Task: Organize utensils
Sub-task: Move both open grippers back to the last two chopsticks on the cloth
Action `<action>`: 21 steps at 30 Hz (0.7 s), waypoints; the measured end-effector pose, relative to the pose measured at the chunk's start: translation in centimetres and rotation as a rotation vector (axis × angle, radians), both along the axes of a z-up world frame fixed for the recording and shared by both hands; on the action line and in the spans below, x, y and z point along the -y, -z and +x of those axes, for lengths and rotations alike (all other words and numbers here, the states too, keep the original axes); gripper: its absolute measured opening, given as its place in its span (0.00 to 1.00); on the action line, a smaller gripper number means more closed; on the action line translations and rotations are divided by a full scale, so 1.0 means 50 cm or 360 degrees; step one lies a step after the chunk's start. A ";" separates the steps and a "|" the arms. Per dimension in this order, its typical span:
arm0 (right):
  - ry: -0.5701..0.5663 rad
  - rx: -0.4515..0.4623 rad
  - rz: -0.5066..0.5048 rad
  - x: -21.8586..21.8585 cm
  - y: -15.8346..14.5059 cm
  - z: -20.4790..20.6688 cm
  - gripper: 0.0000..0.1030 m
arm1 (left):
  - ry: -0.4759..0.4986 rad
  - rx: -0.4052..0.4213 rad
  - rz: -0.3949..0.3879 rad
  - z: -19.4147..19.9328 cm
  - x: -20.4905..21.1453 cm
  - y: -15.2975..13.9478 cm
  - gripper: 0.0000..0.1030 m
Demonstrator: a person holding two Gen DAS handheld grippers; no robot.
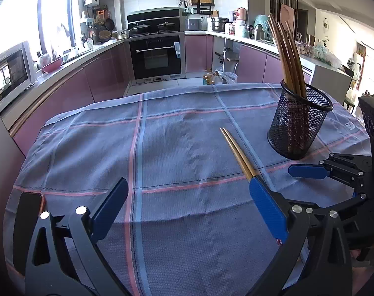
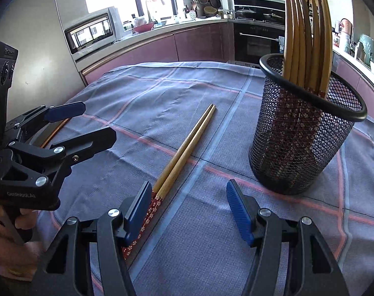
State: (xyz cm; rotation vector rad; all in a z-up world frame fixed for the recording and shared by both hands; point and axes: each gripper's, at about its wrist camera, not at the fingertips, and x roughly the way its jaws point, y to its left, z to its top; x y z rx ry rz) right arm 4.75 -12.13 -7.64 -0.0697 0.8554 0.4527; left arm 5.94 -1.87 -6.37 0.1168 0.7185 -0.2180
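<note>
Left wrist view: pair of bamboo chopsticks with red floral handles (image 1: 236, 155) lying flat on the blue plaid tablecloth (image 1: 162, 148), long axis from 5 o'clock to 11 o'clock, narrow tips at 11 o'clock.
The left gripper (image 1: 189, 209) has its jaws spread and empty; the right gripper (image 1: 283, 180) comes in from 3 o'clock. The black wire-mesh cup full of upright chopsticks (image 1: 297, 125) stands at 2 o'clock.

Right wrist view: handles at 7 o'clock, tips at 1 o'clock.
The right gripper (image 2: 187, 212) has its jaws spread, the left pad just beside the handles, the pair off-centre. Risk, as a judgement: closing here may catch one stick only or roll both away; a lifted pair could snag the crowded cup, at 2 o'clock, and tip it.
</note>
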 end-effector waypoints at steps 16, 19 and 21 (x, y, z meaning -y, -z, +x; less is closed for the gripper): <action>0.0065 -0.0045 0.0064 0.034 0.001 0.007 0.49 | 0.0042 -0.0034 0.0017 0.009 0.017 0.019 0.94; 0.0047 -0.0038 0.0064 0.026 -0.001 0.008 0.49 | 0.0040 -0.0044 0.0013 0.012 0.017 0.023 0.93; 0.0018 -0.0036 0.0066 0.011 -0.001 0.010 0.49 | 0.0032 -0.0046 0.0008 0.014 0.013 0.023 0.93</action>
